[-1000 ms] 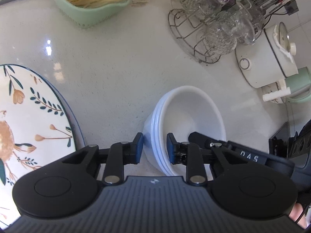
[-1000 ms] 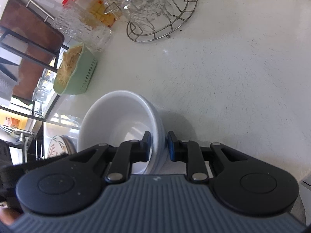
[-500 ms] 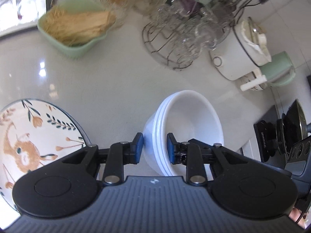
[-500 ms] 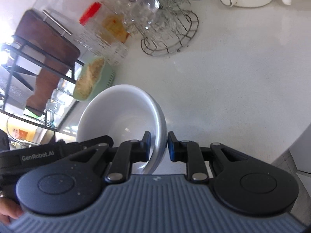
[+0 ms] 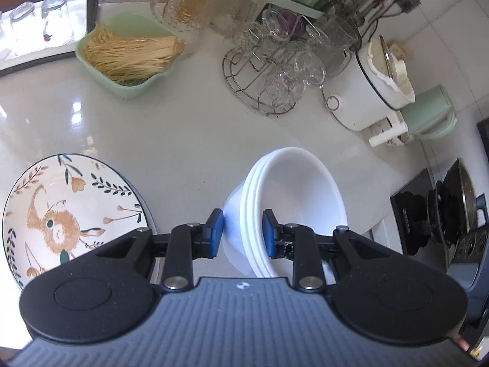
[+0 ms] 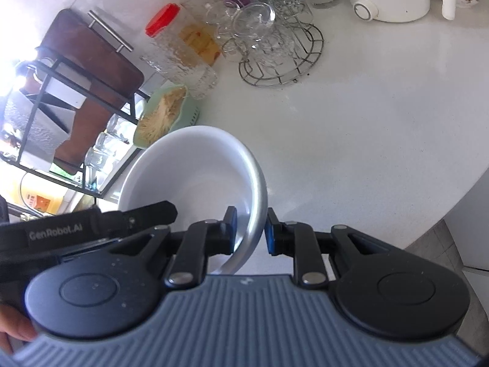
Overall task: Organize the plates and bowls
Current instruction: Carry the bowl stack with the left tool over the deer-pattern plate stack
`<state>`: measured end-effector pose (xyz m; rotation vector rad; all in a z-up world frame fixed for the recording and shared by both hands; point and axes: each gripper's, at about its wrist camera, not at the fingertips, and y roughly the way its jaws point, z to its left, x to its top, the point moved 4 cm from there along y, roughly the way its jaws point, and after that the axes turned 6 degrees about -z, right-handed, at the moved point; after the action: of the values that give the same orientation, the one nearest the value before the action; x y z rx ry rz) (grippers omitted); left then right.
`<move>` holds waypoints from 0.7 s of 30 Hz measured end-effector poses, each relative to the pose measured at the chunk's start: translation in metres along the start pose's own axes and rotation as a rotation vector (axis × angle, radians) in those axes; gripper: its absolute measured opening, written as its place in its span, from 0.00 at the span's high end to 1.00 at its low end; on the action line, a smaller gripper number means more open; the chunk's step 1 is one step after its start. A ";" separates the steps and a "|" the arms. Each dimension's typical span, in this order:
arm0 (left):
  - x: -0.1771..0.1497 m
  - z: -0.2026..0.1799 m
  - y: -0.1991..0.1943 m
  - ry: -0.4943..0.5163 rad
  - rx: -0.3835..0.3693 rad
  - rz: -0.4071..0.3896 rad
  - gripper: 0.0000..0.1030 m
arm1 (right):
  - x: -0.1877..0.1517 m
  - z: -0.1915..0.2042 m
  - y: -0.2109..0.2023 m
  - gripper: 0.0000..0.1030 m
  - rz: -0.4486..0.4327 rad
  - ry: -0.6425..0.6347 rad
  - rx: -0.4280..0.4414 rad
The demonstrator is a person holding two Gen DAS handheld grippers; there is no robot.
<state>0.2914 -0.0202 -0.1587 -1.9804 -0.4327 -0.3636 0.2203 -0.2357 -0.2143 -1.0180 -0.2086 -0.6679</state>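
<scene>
the left tool [image 5: 241, 229] is grasping the rim of a stack of white bowls [image 5: 293, 195], and the right tool [image 6: 249, 227] is clamped on the opposite rim. the stack is above the table [image 5: 183, 128], beside the flowered plate [image 5: 70, 211].

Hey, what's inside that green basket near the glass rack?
The green basket holds a heap of pale dried noodles, lying lengthwise and filling most of it. Whatever lies beneath the noodles is covered, so the basket's bottom cannot be seen.
</scene>
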 end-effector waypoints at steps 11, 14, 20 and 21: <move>0.001 0.010 -0.021 0.015 0.029 -0.079 0.70 | 0.000 0.029 0.004 0.78 -0.018 -0.067 0.002; 0.000 0.024 -0.032 -0.001 0.036 -0.101 0.70 | -0.003 0.045 0.007 0.78 -0.025 -0.111 0.011; -0.004 0.066 -0.057 -0.061 0.067 -0.144 0.70 | -0.020 0.078 0.023 0.78 0.011 -0.151 0.055; -0.006 0.073 -0.061 -0.072 0.073 -0.147 0.70 | -0.023 0.083 0.027 0.78 0.023 -0.154 0.062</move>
<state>0.2637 0.0698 -0.1440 -1.8999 -0.6314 -0.3648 0.2302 -0.1468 -0.2004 -1.0110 -0.3496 -0.5597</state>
